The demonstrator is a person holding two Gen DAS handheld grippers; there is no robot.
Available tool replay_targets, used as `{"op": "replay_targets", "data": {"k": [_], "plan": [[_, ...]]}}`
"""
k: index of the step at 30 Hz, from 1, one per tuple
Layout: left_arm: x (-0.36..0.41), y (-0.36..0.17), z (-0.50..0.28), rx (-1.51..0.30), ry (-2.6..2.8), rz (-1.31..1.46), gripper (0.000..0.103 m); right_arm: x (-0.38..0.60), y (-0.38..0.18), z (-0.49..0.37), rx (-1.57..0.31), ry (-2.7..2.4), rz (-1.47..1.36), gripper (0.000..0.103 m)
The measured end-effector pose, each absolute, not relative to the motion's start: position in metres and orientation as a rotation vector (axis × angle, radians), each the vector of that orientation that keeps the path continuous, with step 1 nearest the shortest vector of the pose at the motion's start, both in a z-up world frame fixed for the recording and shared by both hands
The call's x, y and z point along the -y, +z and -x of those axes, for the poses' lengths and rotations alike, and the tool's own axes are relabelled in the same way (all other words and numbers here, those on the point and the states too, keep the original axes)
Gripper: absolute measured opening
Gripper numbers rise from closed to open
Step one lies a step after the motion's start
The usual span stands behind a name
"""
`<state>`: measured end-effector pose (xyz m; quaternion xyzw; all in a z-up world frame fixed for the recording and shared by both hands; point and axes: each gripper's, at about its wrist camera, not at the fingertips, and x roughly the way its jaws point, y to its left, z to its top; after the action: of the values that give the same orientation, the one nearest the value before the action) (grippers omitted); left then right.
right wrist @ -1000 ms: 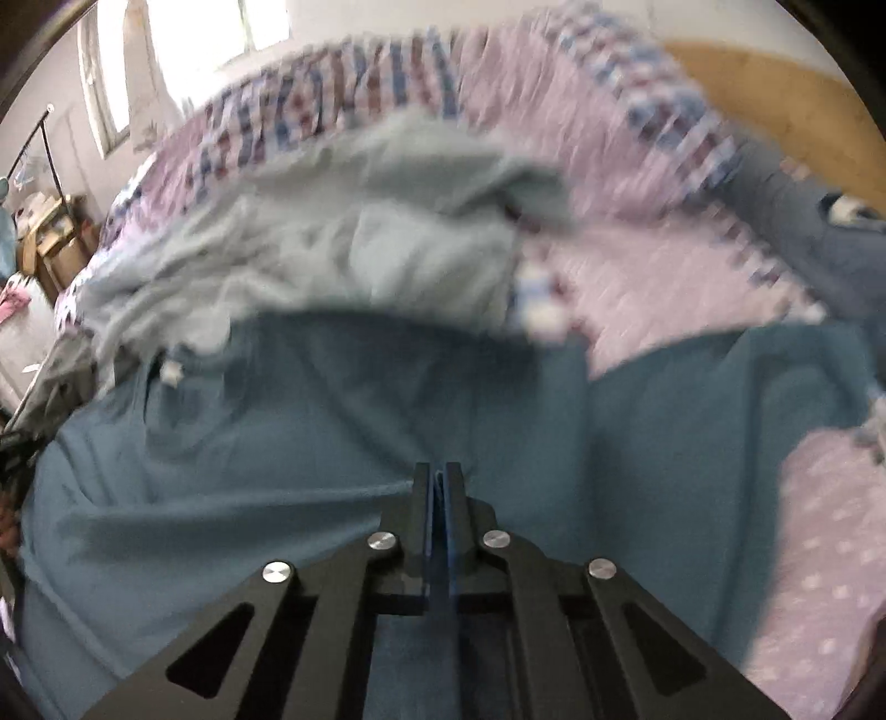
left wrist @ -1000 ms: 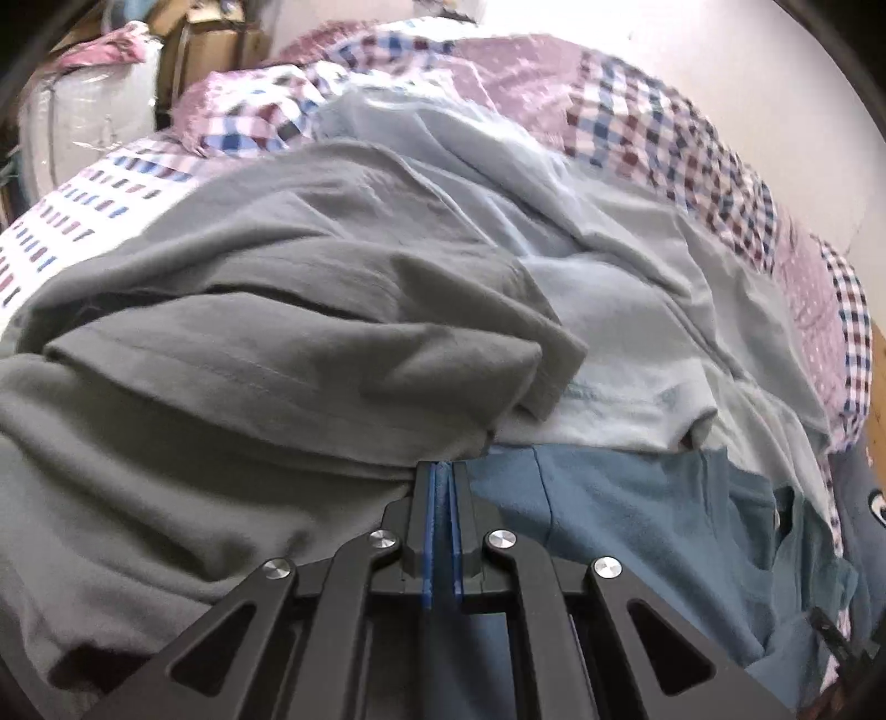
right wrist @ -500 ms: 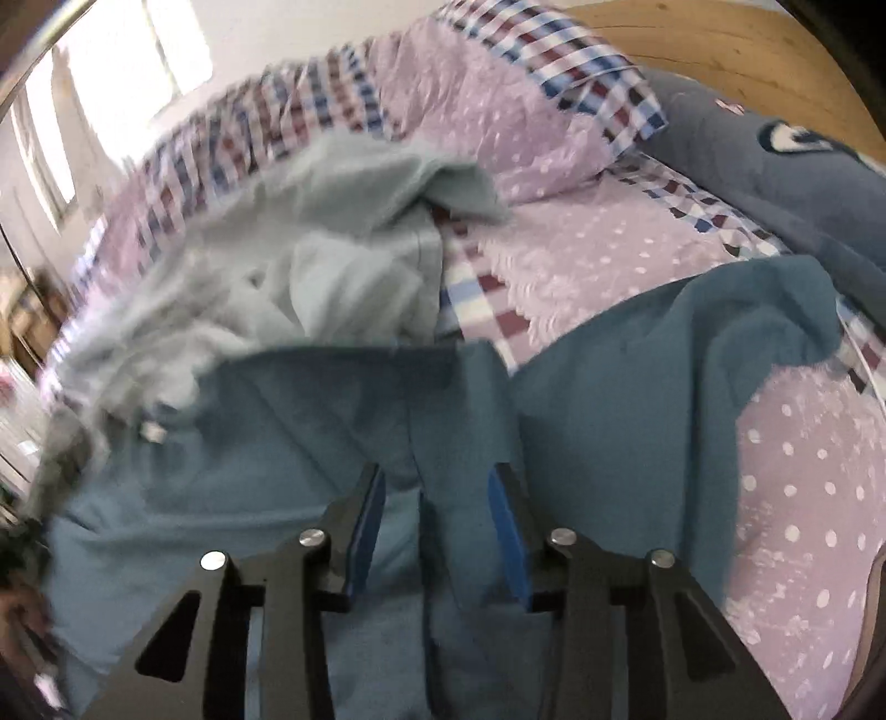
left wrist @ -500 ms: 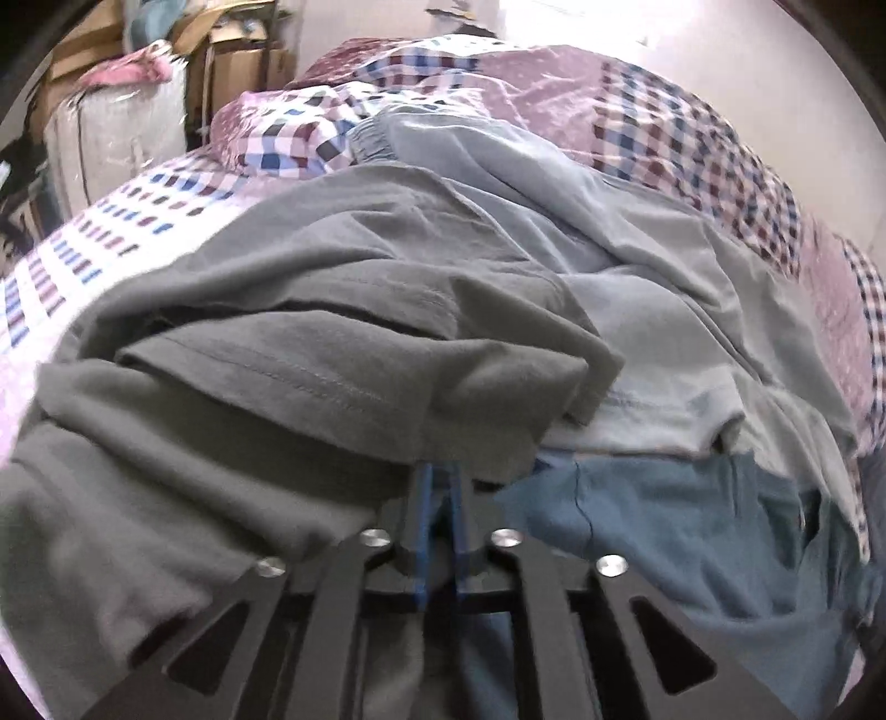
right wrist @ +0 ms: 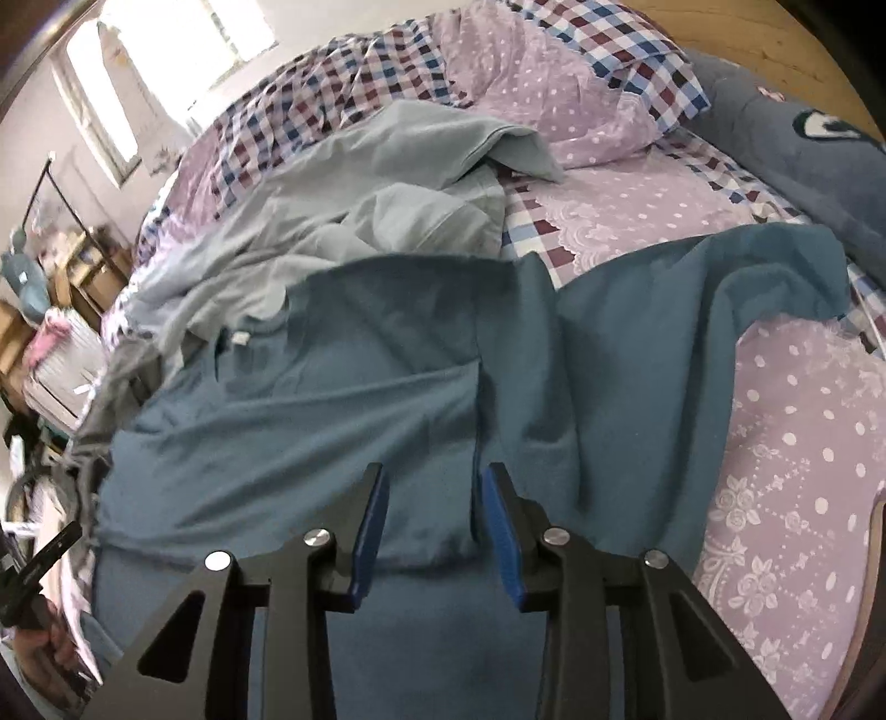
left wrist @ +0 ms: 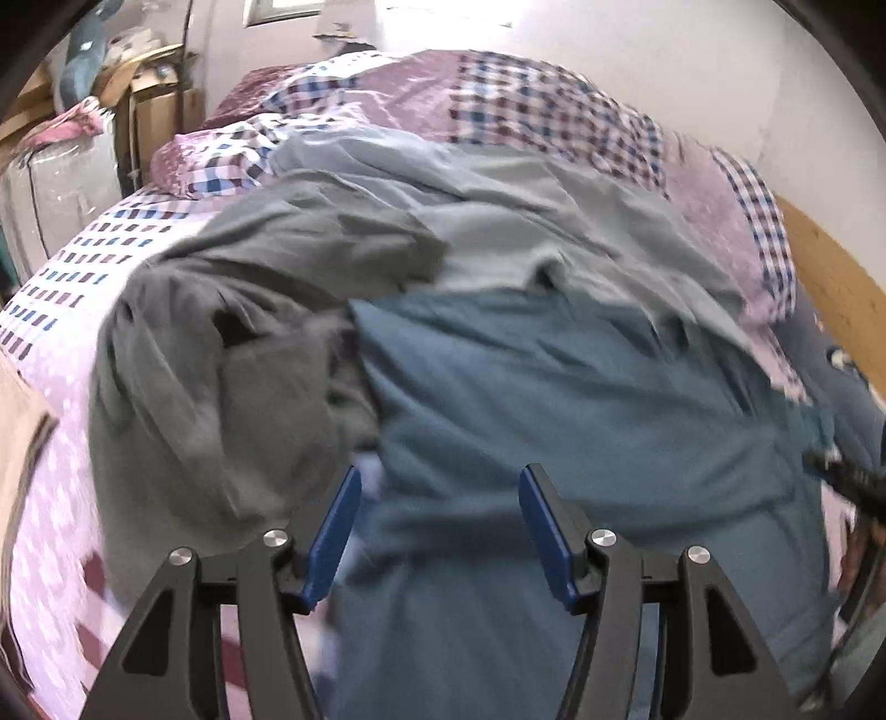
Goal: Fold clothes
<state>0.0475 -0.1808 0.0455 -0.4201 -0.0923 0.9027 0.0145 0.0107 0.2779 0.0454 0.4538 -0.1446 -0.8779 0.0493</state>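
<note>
Now, teal garment: a teal-blue soft cotton T-shirt (right wrist: 343, 421) lies spread on the bed, wrinkled, with a straight hem edge running up the middle of the right wrist view and one flap thrown out toward the dotted sheet.
Neck: its collar with a small white label (right wrist: 241, 337) sits at the far left end in the right wrist view.
Left gripper (left wrist: 440, 531): its jaws have just been opening and stand wide apart above the teal cloth; nothing is pinched between the blue pads (left wrist: 332, 531).
Right gripper (right wrist: 433, 523): its jaws have just been closing a little, yet a clear gap remains; the teal hem lies below and between the pads, not clamped.
Beside it: a dark grey crumpled T-shirt (left wrist: 232, 354) lies bunched against the teal one's left edge in the left wrist view, touching it.
Behind: a pale grey-blue rumpled garment (right wrist: 387, 199) lies past the teal shirt, overlapping its far edge.
Bedding: a lilac white-dotted sheet (right wrist: 803, 443) and a checked lilac quilt (left wrist: 531, 105) lie underneath and beyond.
Far right: a dark blue cushion (right wrist: 803, 149) rests near the wooden headboard (right wrist: 775, 39).
Picture quality: the left wrist view is motion-blurred.
</note>
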Motion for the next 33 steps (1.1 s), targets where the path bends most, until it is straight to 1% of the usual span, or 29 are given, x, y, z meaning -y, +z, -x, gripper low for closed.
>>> {"op": "replay_targets", "data": {"k": [1, 4, 5, 6, 8, 10, 11, 12, 13, 15, 19, 22, 26, 27, 28, 29, 30, 31, 32, 33], "plan": [[0.175, 0.04, -0.051, 0.276, 2.806, 1.297, 0.063, -0.276, 0.042, -0.01, 0.429, -2.667, -1.398, 0.036], [0.165, 0.023, -0.053, 0.241, 2.797, 1.312, 0.063, -0.264, 0.029, -0.008, 0.326, -2.65, -1.462, 0.022], [0.165, 0.018, -0.053, 0.254, 2.793, 1.323, 0.063, -0.26, 0.025, -0.008, 0.289, -2.643, -1.484, 0.008], [0.166, 0.014, -0.053, 0.275, 2.793, 1.329, 0.063, -0.257, 0.022, -0.009, 0.252, -2.649, -1.501, 0.002], [0.167, 0.012, -0.052, 0.308, 2.799, 1.335, 0.063, -0.259, 0.024, -0.014, 0.254, -2.659, -1.501, 0.002], [0.166, 0.012, -0.05, 0.296, 2.818, 1.357, 0.058, -0.261, 0.03, -0.019, 0.265, -2.676, -1.492, 0.002], [0.166, 0.011, -0.049, 0.29, 2.827, 1.368, 0.051, -0.261, 0.034, -0.022, 0.268, -2.682, -1.483, 0.002], [0.166, 0.011, -0.047, 0.283, 2.837, 1.379, 0.038, -0.262, 0.037, -0.026, 0.27, -2.689, -1.475, 0.002], [0.166, 0.011, -0.046, 0.278, 2.847, 1.391, 0.033, -0.262, 0.038, -0.028, 0.278, -2.694, -1.469, 0.002], [0.175, 0.011, -0.048, 0.339, 2.852, 1.404, 0.004, -0.263, 0.037, -0.03, 0.282, -2.698, -1.484, 0.002], [0.194, 0.012, -0.054, 0.49, 2.85, 1.436, 0.0, -0.263, 0.024, -0.026, 0.277, -2.674, -1.553, 0.004], [0.203, 0.011, -0.061, 0.543, 2.84, 1.49, 0.0, -0.264, 0.023, -0.025, 0.283, -2.678, -1.552, 0.007], [0.21, 0.016, -0.068, 0.577, 2.875, 1.532, 0.001, -0.275, 0.027, -0.028, 0.383, -2.691, -1.512, 0.03], [0.211, 0.018, -0.07, 0.601, 2.885, 1.514, 0.004, -0.282, 0.029, -0.029, 0.431, -2.692, -1.492, 0.034], [0.212, 0.022, -0.071, 0.623, 2.896, 1.493, 0.007, -0.288, 0.031, -0.03, 0.474, -2.694, -1.471, 0.036], [0.212, 0.026, -0.071, 0.64, 2.907, 1.461, 0.017, -0.295, 0.032, -0.031, 0.515, -2.702, -1.448, 0.037], [0.21, 0.03, -0.07, 0.656, 2.909, 1.414, 0.033, -0.303, 0.034, -0.032, 0.556, -2.711, -1.423, 0.038], [0.208, 0.034, -0.07, 0.67, 2.908, 1.355, 0.04, -0.312, 0.036, -0.034, 0.593, -2.725, -1.396, 0.038], [0.204, 0.037, -0.07, 0.676, 2.907, 1.292, 0.052, -0.321, 0.038, -0.035, 0.627, -2.741, -1.368, 0.038], [0.2, 0.041, -0.069, 0.679, 2.907, 1.231, 0.059, -0.333, 0.039, -0.037, 0.676, -2.754, -1.337, 0.039]]}}
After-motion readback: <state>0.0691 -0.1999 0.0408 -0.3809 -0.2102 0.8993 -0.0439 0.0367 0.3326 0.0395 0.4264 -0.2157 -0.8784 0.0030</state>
